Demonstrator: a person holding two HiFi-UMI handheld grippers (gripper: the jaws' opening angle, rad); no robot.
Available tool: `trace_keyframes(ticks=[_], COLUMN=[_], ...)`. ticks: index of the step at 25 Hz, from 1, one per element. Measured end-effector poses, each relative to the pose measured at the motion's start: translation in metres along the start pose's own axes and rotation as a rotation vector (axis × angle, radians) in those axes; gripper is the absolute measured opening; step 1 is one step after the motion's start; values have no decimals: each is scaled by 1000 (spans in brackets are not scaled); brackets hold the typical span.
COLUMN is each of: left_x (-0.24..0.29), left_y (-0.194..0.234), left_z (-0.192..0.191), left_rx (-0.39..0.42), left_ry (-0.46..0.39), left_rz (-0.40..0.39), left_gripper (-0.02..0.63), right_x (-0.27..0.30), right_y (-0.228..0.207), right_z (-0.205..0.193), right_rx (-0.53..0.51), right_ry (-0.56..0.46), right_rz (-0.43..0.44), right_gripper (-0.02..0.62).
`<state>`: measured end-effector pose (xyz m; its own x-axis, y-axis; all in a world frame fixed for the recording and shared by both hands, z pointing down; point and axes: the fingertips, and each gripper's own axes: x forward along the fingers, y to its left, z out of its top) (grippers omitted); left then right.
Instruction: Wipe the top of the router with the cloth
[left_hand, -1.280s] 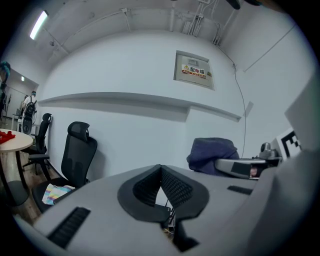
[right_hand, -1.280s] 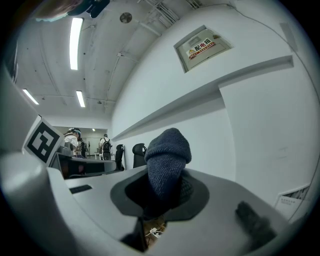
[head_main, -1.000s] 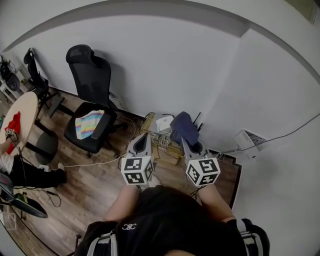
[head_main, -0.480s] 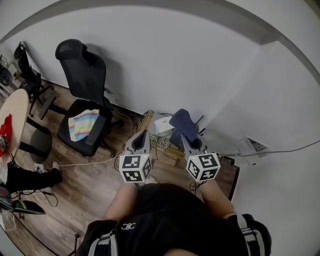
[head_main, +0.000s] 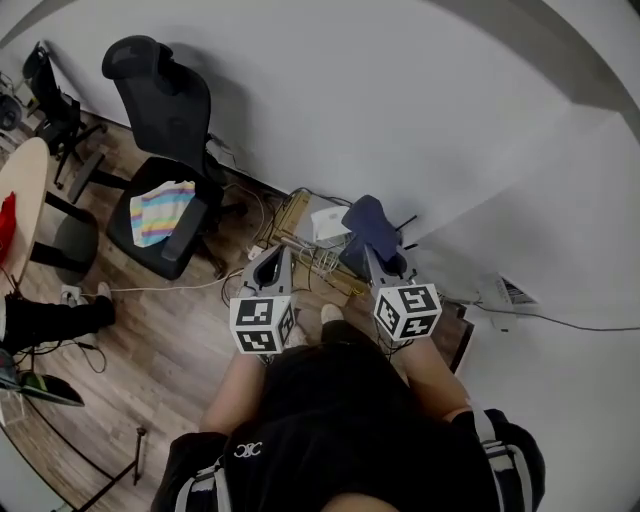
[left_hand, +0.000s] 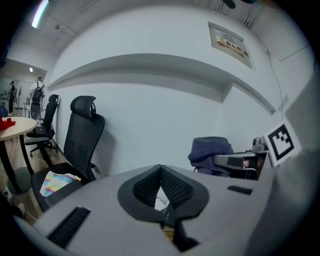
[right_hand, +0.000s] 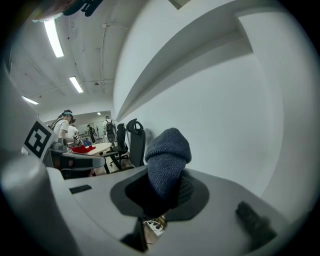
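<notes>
Right gripper (right_hand: 162, 187) clamps cloth (head_main: 372, 220), centre of head view. Left gripper (left_hand: 160, 171) jaws pressed together. Chair (head_main: 160, 100) upper left, striped towel (head_main: 163, 212) on seat.

A black office chair (head_main: 168, 120) stands at ten o'clock, a striped towel (head_main: 163, 212) lying on its seat. At nine o'clock, a round counter (head_main: 24, 185) carries something red (head_main: 5, 216).

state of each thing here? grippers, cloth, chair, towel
left gripper, shut, empty
right gripper, shut on the cloth
cloth, bunched, sticking up out of the right gripper
office chair, nobody in it
striped towel, lying on the chair seat
</notes>
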<state>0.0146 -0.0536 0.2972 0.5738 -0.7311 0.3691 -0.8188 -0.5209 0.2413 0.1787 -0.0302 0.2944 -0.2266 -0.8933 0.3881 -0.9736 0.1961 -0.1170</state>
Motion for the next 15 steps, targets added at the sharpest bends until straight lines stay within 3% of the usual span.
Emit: trace_keyframes(ticks=[6,15], left_x=[10,35], left_y=[22,40], left_z=[-23,-84], left_rx=[-14,-126], left_ry=[48,151], left_rz=[117,206], left_gripper=[5,5], right_x=[48,106], right_y=[-23,-49], right_z=[-22,-72], right_rx=[-57,2], right_ry=[102,239], right_rz=[61,96], right_gripper=[61,61])
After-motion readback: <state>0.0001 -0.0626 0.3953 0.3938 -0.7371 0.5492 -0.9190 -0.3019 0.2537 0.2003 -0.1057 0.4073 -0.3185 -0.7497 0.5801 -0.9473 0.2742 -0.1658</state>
